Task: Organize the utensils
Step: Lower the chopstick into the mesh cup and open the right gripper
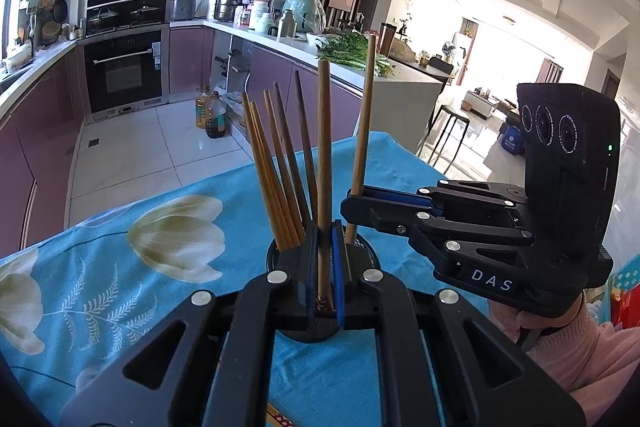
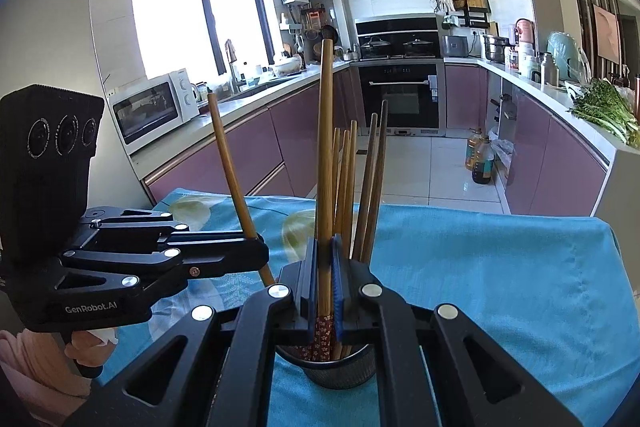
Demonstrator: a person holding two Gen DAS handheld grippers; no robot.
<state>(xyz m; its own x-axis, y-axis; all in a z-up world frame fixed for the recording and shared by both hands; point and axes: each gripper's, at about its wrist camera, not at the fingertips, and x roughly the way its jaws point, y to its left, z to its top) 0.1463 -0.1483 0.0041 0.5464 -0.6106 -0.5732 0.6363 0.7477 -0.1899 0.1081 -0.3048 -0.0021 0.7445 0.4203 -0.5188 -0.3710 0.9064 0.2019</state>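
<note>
A black mesh holder (image 1: 280,254) (image 2: 340,371) stands on the blue flowered tablecloth (image 1: 120,287) with several wooden chopsticks (image 1: 276,179) (image 2: 362,187) upright in it. My left gripper (image 1: 326,239) (image 2: 260,247) is shut on a brown chopstick (image 1: 324,147) (image 2: 230,163), which stands nearly upright with its lower end at the holder's mouth. My right gripper (image 2: 325,247) (image 1: 350,201) is shut on another chopstick (image 2: 326,147) (image 1: 365,127). Its red patterned end reaches into the holder. The two grippers sit close together, left and right of the holder.
The table's far edge (image 2: 440,207) drops to a tiled kitchen floor with oil bottles (image 2: 480,159). Purple cabinets and a worktop (image 1: 280,43) run behind. A black stool (image 1: 450,131) stands past the right corner. Another patterned chopstick end (image 1: 280,419) lies on the cloth near me.
</note>
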